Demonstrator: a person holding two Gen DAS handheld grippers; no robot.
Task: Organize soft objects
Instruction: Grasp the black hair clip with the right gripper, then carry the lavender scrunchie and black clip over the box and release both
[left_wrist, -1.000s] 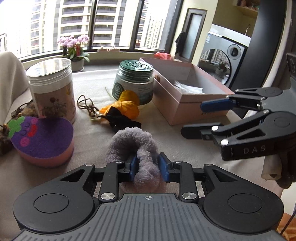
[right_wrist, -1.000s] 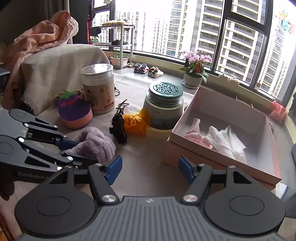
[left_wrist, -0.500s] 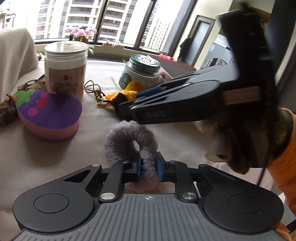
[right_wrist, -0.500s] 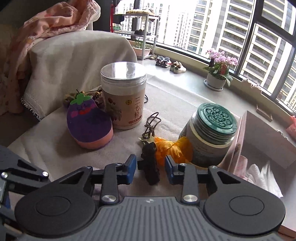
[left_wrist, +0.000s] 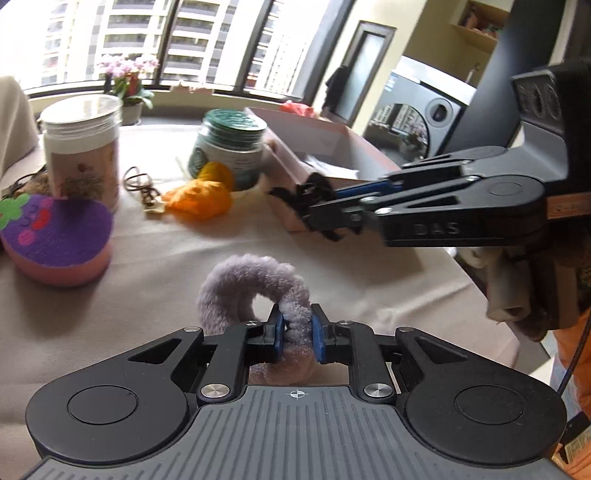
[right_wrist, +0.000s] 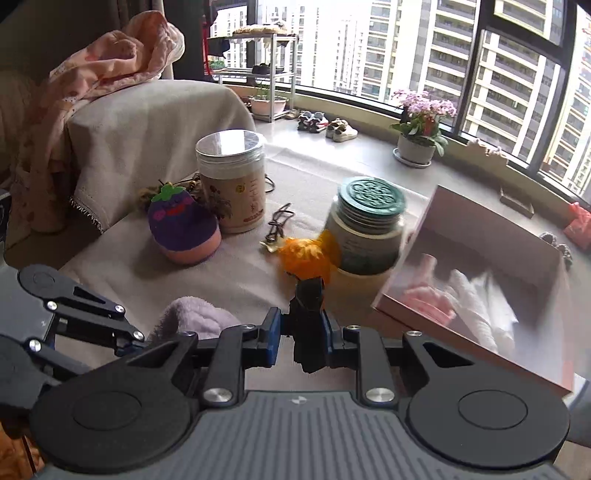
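A: What are the tongs doing?
B: The left gripper (left_wrist: 296, 334) pinches the fluffy lilac scrunchie (left_wrist: 251, 288) over the table (left_wrist: 147, 280); the right gripper (right_wrist: 300, 334) is closing on a black scrunchie (right_wrist: 308, 317).
A: And around them, biggest first?
B: The pink box (right_wrist: 480, 236), then the orange scrunchie (right_wrist: 304, 258) lying on the table beside the green-lidded jar (right_wrist: 365, 225).

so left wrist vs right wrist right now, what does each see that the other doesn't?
Left wrist only: a washing machine and a dark doorway behind the table.
Right wrist only: a draped chair with a pink blanket, a shoe rack, shoes on the sill.
Both: lilac fluffy scrunchie in the left gripper, black fabric piece in the closing right gripper, pink box, both jars, orange cloth, purple plush.
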